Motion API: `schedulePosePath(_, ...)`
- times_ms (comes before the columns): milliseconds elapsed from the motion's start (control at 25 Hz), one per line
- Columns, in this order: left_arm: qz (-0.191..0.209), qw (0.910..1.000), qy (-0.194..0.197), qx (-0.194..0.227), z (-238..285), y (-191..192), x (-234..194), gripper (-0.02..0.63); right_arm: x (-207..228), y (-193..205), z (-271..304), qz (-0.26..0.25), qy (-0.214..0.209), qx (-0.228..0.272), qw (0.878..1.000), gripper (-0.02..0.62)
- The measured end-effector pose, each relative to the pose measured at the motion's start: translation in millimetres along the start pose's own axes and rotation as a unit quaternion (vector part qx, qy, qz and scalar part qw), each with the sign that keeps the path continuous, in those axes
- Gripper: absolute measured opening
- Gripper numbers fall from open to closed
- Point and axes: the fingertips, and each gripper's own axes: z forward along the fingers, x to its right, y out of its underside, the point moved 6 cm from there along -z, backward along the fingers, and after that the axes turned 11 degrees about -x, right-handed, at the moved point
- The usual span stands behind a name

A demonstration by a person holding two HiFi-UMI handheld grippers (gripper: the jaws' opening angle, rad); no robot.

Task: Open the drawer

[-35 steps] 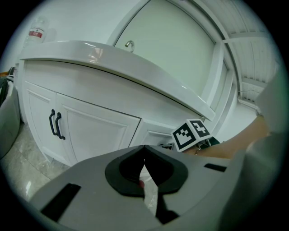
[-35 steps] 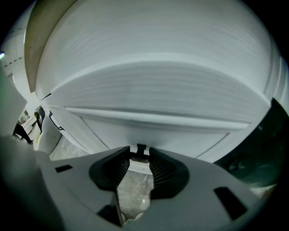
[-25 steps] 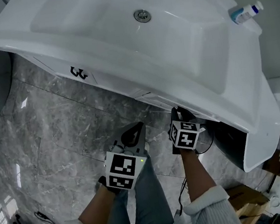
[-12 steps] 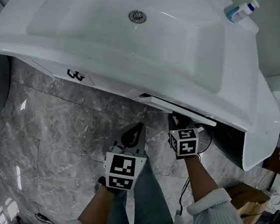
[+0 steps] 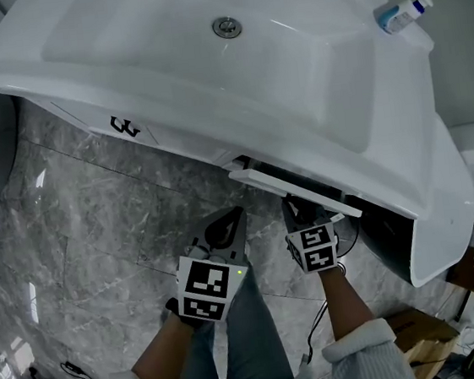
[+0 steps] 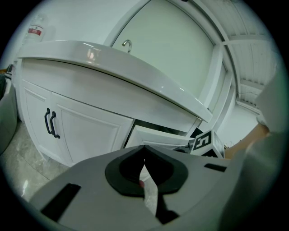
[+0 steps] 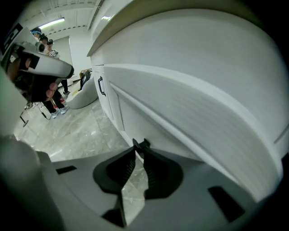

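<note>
The drawer [image 5: 292,191] under the sink [image 5: 162,57] stands partly out, mid-pull: the right gripper [image 5: 297,213], its jaws just closing to meet at the drawer's lower edge with nothing seen between, likely must hook and draw back, while the left gripper [image 5: 225,230] hangs pressed together, apart.

Soft, cool overhead light fills the room. The glossy white washbasin top [image 5: 309,74] carries faint streaks of glare, and the grey marble floor [image 5: 97,226] throws back small bright patches. Deep shadow lies under the basin's overhang. The head view is sharp. Both gripper views bend strongly and go black at the corners. In the right gripper view a long ceiling lamp [image 7: 52,21] glows, and the near white drawer front [image 7: 216,131] is smeared with blur.
</note>
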Motion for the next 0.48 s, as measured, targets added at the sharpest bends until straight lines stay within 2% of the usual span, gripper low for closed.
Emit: schedulePosePath(480, 0.012, 0.9999, 0.004, -0.005, -4, 7, 11, 0.017, -27, 19, -10, 0.001, 0.002, 0.002, 1.0, 0.057)
